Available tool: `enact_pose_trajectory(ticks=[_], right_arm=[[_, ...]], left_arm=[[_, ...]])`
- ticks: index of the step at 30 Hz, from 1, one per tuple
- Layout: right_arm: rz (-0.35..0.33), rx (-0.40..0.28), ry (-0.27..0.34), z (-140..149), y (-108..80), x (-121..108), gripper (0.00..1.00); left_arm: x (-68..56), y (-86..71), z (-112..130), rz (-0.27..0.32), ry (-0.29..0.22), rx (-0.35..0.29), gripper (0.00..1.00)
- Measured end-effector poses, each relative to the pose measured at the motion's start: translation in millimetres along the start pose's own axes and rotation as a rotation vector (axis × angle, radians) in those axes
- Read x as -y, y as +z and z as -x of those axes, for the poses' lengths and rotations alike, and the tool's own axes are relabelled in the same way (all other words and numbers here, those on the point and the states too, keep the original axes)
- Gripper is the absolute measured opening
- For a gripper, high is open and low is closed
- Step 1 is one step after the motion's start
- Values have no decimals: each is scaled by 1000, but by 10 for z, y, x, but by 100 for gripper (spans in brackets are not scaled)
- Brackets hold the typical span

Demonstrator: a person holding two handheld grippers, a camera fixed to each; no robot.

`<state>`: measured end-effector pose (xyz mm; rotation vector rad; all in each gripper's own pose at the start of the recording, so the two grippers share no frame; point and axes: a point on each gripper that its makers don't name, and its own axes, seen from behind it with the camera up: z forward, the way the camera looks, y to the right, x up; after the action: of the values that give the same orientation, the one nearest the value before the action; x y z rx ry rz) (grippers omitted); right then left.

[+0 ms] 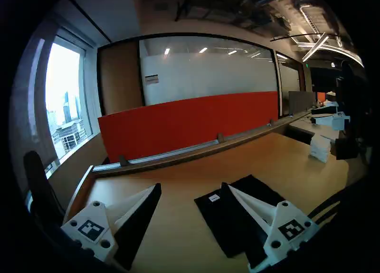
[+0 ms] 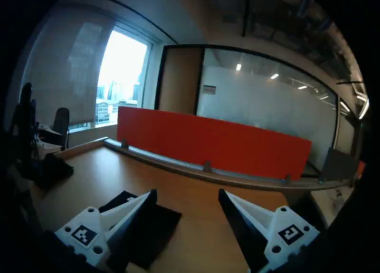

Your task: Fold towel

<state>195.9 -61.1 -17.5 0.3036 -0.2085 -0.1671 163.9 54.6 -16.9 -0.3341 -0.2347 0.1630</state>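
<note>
Left gripper [image 1: 190,185]: fingers spread wide apart, holding nothing, raised above the desk [image 1: 180,225].
Right gripper [image 2: 186,191]: fingers likewise well apart and empty, above the desk [image 2: 199,225].
Towel [image 1: 218,223]: a dark cloth lying flat on the desk. In the left gripper view it sits behind and partly under that gripper's right finger, with a small white tag near its close corner. In the right gripper view the towel [image 2: 161,223] lies behind that gripper's left finger.
Towel layers: dark and low in contrast, so whether it is single or doubled cannot be told; its edges look straight.
Contact: neither gripper appears to touch the towel.
Desk: pale wood, bare between the fingers in both views.
Divider [image 1: 190,121]: a red panel standing along the far edge of the desk, also across the right gripper view [image 2: 213,140].
Window [image 1: 64,107]: bright, on the left, with buildings outside.
Stack [image 1: 320,147]: white items on the desk's far right, well apart from the towel.
</note>
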Motion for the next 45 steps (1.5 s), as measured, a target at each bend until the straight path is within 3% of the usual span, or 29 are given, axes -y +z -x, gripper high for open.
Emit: enact_pose_trajectory(ticks=[15, 21, 30, 45], right_arm=[[-145, 125, -83, 474, 66, 317, 100], [-168, 156, -79, 666, 111, 420, 100], [-192, 198, -85, 973, 180, 538, 100], [-261, 303, -92, 1746, 327, 825, 100]], left_arm=[[-326, 69, 485, 104, 52, 97, 93], [-428, 93, 673, 136, 80, 127, 93], [-574, 139, 984, 179, 83, 171, 93], [-799, 276, 1623, 246, 100, 267, 93]])
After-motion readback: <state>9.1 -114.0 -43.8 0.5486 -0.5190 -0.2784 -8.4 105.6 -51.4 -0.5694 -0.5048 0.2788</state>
